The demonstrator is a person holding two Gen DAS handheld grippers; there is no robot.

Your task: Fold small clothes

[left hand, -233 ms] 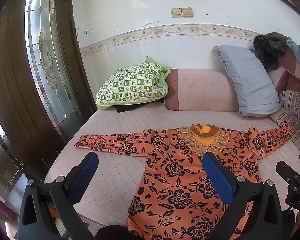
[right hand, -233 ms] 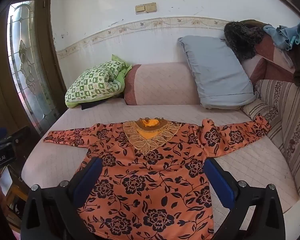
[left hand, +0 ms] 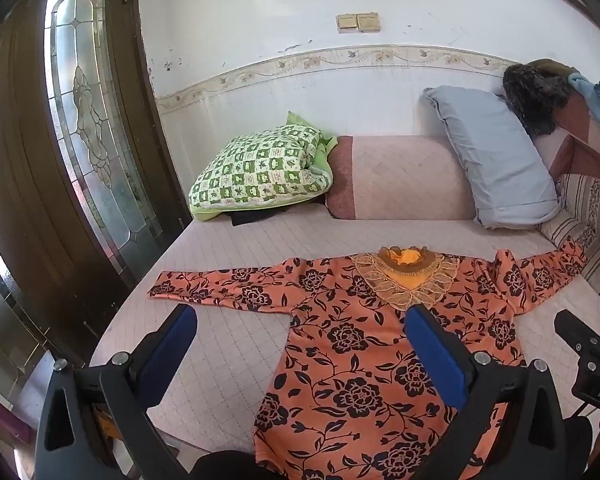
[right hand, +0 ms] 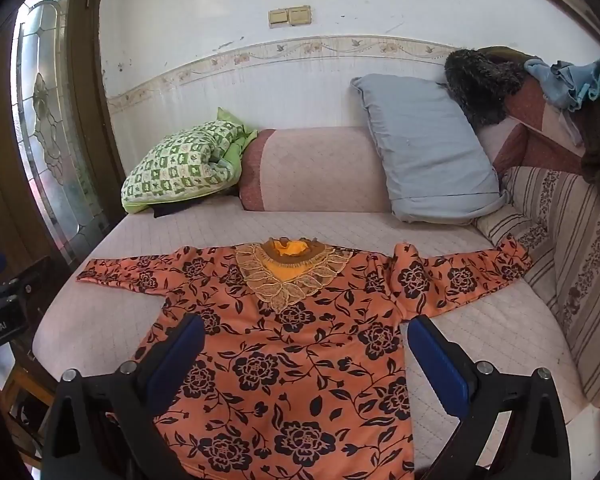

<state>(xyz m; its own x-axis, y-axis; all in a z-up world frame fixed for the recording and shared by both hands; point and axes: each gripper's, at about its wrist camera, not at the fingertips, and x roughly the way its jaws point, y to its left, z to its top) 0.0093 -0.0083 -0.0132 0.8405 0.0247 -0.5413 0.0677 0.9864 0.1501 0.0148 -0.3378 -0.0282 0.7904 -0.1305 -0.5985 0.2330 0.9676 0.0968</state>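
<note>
An orange floral blouse [right hand: 288,360] lies face up and fully spread on a quilted pink daybed [right hand: 500,328], lace collar [right hand: 288,276] toward the back cushions, sleeves stretched to either side. The left gripper [left hand: 300,344] and right gripper [right hand: 306,352] hover above its lower half, jaws wide apart and empty. The thin cloth looks light, limp and a little slippery; it will likely drape rather than hold a crease. The sleeve cuffs [right hand: 90,272] and hem corners appear the surest places to pinch.

One floral blouse [right hand: 284,352], two pillows [right hand: 428,148] [right hand: 180,168], one bolster [right hand: 316,170], two hand-held grippers [left hand: 300,344] [right hand: 304,352].
</note>
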